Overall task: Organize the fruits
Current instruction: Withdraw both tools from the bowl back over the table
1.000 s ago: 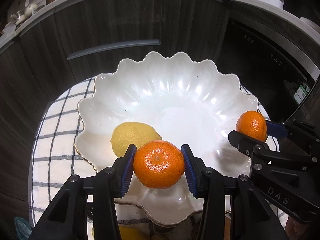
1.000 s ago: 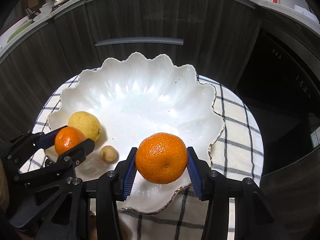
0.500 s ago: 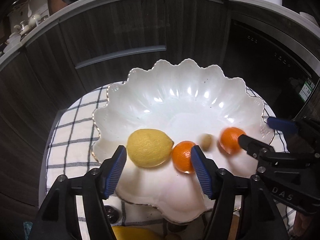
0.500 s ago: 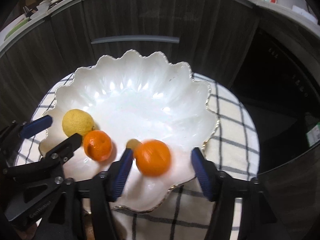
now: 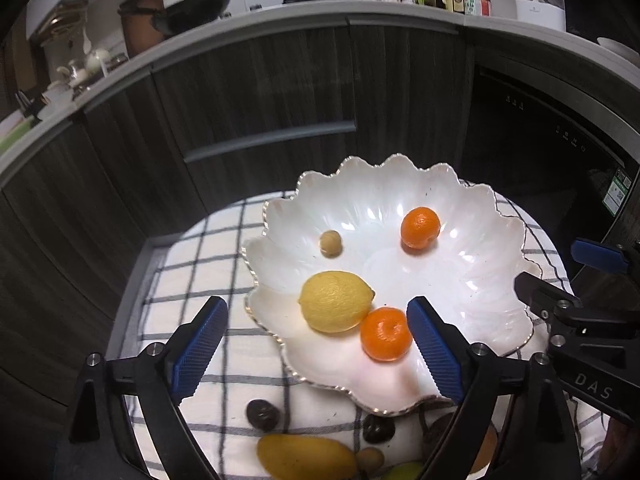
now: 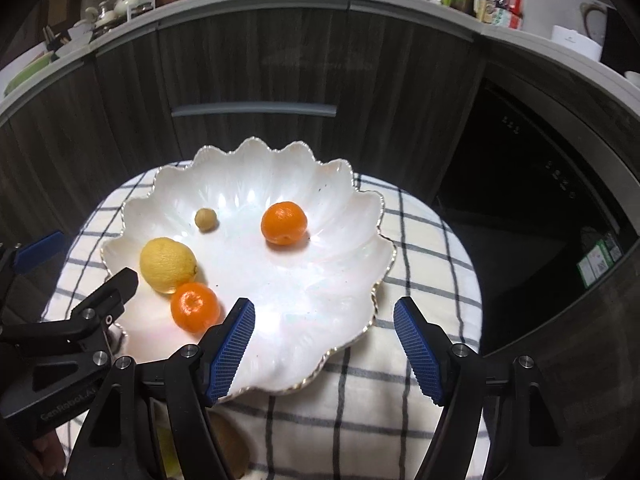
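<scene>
At the bottom edge of the left wrist view, several fruits are cut off by the frame and partly hidden behind the left gripper [image 5: 316, 350]: a yellow fruit [image 5: 306, 458], two dark round ones [image 5: 262, 414], and a greenish one that cannot be identified. The left gripper's jaws are seen opening wide, nothing being pressed by the blue pads [image 5: 200, 346]; the near orange [image 5: 385, 333] and the lemon [image 5: 336, 301] are framed between them but lie below in the bowl [image 5: 472, 280], touching each other. A small tan fruit [image 5: 330, 242] is set farther back, and a second orange [image 5: 420, 227] is seen well apart to the right. In the right wrist view, the left gripper's body is cut off at the left edge and a stretch of the bowl rim [image 6: 384, 276] is covered by it. The right gripper [image 6: 324, 354] is likewise seen opening, with only bare bowl and cloth [image 6: 432, 264] between its jaws. The scalloped white bowl is placed on a white cloth with dark checks. Behind it, dark wood-grain cabinets [image 6: 256, 68] with a grey handle are seen, a black appliance [image 6: 520, 168] to the right, and a counter crowded with pans and bottles, too distorted to be read.
</scene>
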The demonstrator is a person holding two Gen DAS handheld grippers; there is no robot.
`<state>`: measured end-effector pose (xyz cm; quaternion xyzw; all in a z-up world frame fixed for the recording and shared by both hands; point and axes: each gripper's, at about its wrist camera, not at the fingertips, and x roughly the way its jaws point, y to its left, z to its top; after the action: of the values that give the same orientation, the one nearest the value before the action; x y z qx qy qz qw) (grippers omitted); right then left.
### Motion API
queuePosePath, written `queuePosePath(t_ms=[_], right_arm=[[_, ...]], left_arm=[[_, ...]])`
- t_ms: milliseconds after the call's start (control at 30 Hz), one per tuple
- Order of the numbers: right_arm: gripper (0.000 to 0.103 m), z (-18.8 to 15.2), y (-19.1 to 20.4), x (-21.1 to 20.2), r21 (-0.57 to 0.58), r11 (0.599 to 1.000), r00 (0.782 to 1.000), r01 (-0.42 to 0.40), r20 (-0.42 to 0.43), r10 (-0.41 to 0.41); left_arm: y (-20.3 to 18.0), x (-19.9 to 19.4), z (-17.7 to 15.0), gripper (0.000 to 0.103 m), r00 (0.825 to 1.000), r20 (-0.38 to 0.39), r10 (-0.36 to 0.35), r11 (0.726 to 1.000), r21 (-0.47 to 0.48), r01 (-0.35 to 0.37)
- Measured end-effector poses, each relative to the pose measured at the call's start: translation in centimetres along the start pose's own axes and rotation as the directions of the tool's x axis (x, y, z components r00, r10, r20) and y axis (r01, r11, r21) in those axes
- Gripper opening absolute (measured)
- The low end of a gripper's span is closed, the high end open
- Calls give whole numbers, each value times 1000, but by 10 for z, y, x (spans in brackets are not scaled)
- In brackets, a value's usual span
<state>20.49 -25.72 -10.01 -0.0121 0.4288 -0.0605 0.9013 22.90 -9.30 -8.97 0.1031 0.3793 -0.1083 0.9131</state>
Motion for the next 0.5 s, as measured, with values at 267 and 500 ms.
queuePosePath(t_ms=[267,500], right_arm=[[73,-13,9,-32,19,1000,1000,3,26,-3],[73,-32,25,-48,18,1000,999,-25,26,24]], left_arm=[[13,-37,-15,92,998,30,54,998,-27,-54],[28,-55,-43,92,997,0,80,995,-57,-80]])
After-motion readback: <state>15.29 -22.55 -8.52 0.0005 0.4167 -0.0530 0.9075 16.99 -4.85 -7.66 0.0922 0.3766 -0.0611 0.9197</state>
